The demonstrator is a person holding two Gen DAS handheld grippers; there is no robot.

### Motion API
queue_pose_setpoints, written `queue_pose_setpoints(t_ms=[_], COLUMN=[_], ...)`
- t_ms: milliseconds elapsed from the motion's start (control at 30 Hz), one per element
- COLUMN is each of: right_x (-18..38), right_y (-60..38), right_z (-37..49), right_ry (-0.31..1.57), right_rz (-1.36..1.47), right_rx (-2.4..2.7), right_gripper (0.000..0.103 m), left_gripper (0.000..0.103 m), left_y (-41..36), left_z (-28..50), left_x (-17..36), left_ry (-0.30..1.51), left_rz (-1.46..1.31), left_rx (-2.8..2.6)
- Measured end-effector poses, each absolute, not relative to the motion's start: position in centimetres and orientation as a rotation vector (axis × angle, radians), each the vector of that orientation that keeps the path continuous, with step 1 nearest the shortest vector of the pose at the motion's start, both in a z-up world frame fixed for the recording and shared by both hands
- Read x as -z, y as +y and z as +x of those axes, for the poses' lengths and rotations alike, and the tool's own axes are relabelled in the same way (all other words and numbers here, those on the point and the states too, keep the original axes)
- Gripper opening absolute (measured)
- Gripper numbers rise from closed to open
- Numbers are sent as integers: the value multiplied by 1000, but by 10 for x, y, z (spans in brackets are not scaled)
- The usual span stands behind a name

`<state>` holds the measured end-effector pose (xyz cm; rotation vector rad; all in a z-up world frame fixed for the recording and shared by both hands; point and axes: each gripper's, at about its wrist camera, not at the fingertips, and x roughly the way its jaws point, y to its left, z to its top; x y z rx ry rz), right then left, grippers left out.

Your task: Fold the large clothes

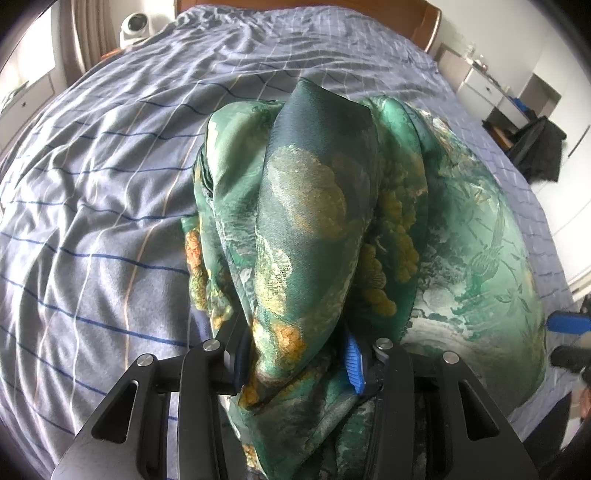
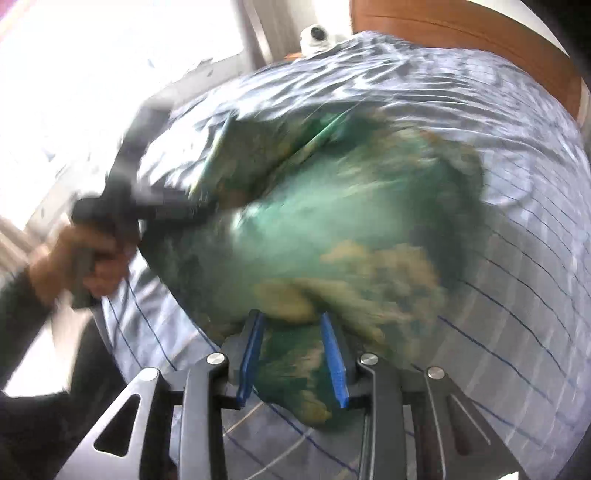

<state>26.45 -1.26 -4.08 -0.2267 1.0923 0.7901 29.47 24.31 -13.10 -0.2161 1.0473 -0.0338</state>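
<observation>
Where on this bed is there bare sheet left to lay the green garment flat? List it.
Free: the striped sheet left of the green garment, and the strip between it and the wooden headboard. Narrower strip on its right toward the bed's edge. Crowded: the near middle, where left gripper and right gripper both hold bunched fabric.

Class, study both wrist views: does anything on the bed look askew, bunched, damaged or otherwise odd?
The green patterned garment is not flat: it rises in a bunched ridge between the left gripper and the right gripper, both clamped on its fabric. The striped bedsheet is rumpled. No damage shows.
</observation>
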Motion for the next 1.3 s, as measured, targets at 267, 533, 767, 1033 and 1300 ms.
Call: queue_pose_setpoints(t_ms=[267,533,767,1033,1300], right_x=[89,53,-9,4,-2], right_y=[0,2,-77,-149,-168], right_z=[261,226,179,183,172], right_ry=[1205,1014,814,859,718], right_rz=[-348,-438,-288,-84,9], right_rx=[-722,-654,-589,-391,-468], right_gripper=[33,49,82,82,86], left_gripper=[44,64,102,102,102], left_y=[239,246,265,281,286], left_z=[292,267,199,174,172], left_x=[132,92,48,69,75], left_ry=[1033,983,903,1030,1057], left_rz=[-191,-261,-163,-80,-172], left_rx=[28,42,-71,-244,-141])
